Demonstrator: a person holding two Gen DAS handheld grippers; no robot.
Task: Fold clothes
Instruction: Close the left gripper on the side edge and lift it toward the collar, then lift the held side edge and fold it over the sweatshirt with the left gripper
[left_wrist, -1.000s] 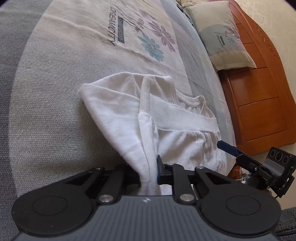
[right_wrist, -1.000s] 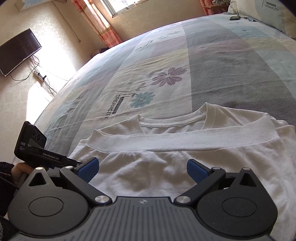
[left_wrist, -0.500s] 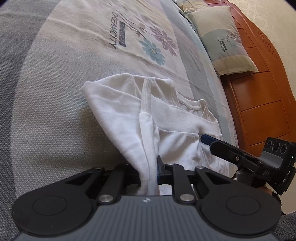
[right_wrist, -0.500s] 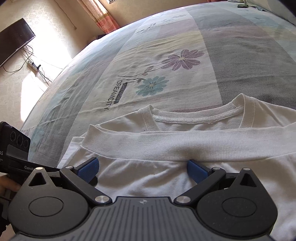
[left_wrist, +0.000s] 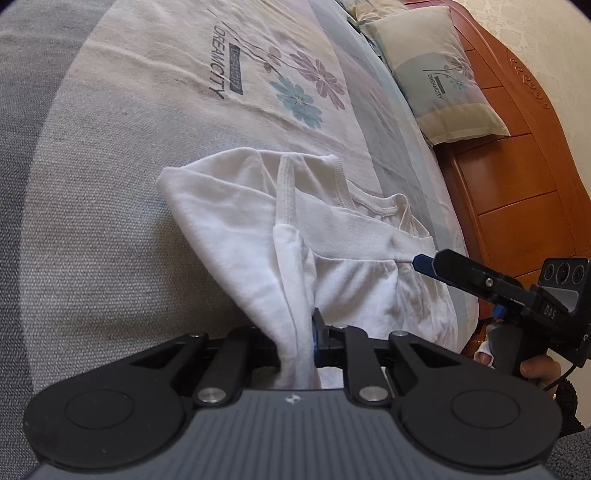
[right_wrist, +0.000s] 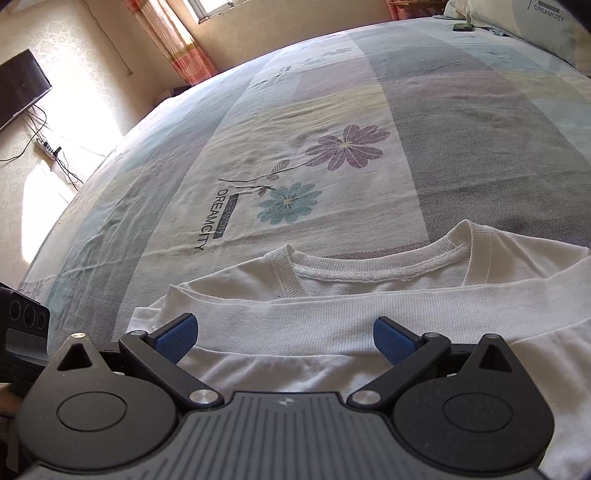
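White shirt (right_wrist: 332, 325) folded on the floral bedsheet (right_wrist: 332, 110), left gripper (left_wrist: 299, 343) clenched on a bunched edge of it, right gripper (right_wrist: 284, 336) released, jaws wide above the hem band, pillow (left_wrist: 436, 74) by the headboard (left_wrist: 517, 184)

One white T-shirt (right_wrist: 332, 314) was counted on the bed (right_wrist: 461, 122). Two pillows were noted, one (left_wrist: 439, 70) at the headboard (left_wrist: 517, 192) edge. Two grippers were recorded: left (left_wrist: 295, 343), right (right_wrist: 284, 334). One television (right_wrist: 18, 88) was seen.
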